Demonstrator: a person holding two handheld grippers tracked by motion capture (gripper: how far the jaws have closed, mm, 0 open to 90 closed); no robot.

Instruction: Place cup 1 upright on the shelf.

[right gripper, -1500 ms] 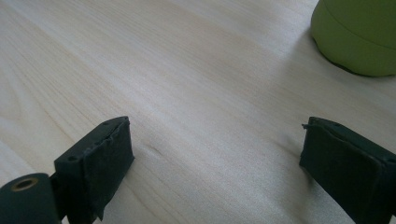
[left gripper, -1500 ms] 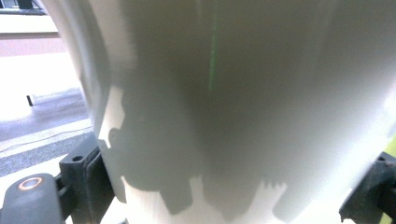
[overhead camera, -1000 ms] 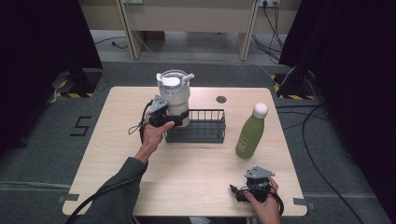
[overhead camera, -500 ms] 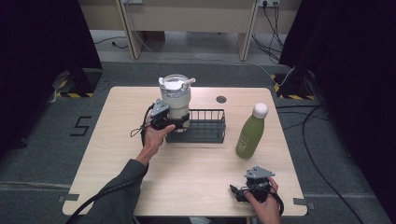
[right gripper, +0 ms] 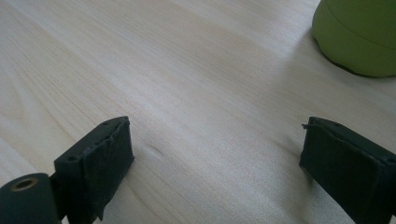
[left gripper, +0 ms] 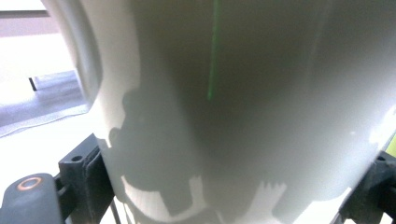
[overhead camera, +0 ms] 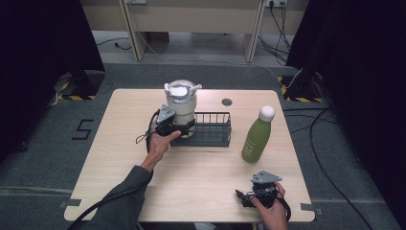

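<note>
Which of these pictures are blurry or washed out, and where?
Left gripper view: the white jug is so close it's soft, with overexposed white at left. Right gripper view: table grain sharp, green bottle slightly soft. High view: evenly lit, dark edges.

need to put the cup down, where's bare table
Bare: the table's left side beside the left claw, and the middle strip between basket and right claw. Crowded: the back centre, with cup, basket and bottle.

A light wooden table (overhead camera: 119,158) stands on grey carpet (overhead camera: 43,158). Black curtains (overhead camera: 364,72) hang at both sides, cables (overhead camera: 330,158) lie on the floor.
</note>
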